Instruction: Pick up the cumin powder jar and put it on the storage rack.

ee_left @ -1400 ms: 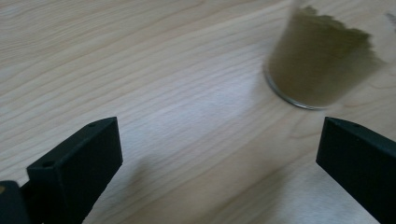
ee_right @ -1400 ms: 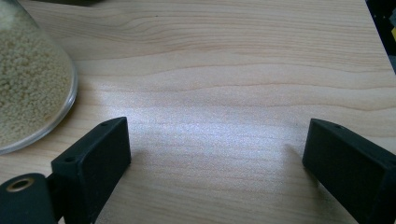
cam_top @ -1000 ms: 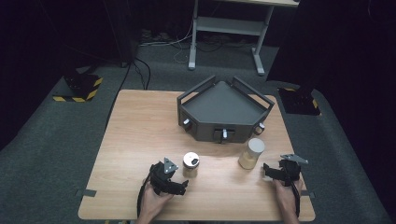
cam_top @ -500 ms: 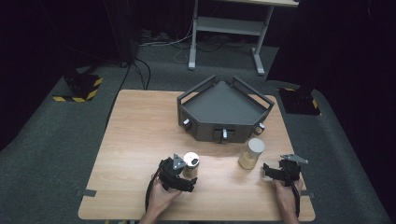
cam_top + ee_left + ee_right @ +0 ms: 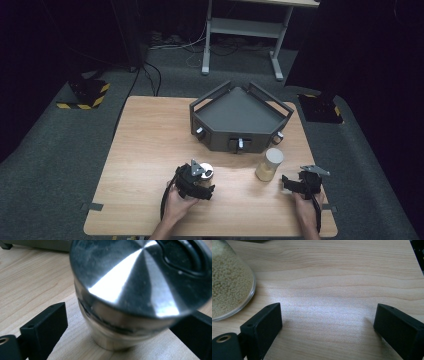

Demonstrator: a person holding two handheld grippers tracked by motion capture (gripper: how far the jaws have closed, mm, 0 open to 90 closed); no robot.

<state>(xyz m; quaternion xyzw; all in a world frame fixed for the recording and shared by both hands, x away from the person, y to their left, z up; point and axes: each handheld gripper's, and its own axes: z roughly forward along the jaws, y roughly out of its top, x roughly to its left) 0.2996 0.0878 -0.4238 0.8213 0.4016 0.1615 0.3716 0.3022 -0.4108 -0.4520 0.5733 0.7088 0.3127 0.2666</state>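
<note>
Looking down from the high view, I have the light wooden counter with plenty of bare room on its left half and along the front edge between my two hands. A dark grey angular tray with raised handles takes up the far middle. My left hand-held gripper sits near the front edge at the short round metal canister with a shiny steel lid, while my right hand-held gripper rests close to the front right corner, just beside but apart from the clear cylindrical jar of pale grains. A gap of bare wood separates the jar from the tray's front wall.

From the left gripper view, the canister stands upright between the two black jaws, its lid looming close. The jaws have just been closing in on it; a sliver of wood shows between the left jaw and the canister wall, and the right jaw's contact I cannot tell, so I count it as not yet gripped.

From the right gripper view, the jaws stand wide apart over bare counter, holding and touching nothing. The jar curves in at the upper left, clear of the left jaw, with open wood ahead.
</note>
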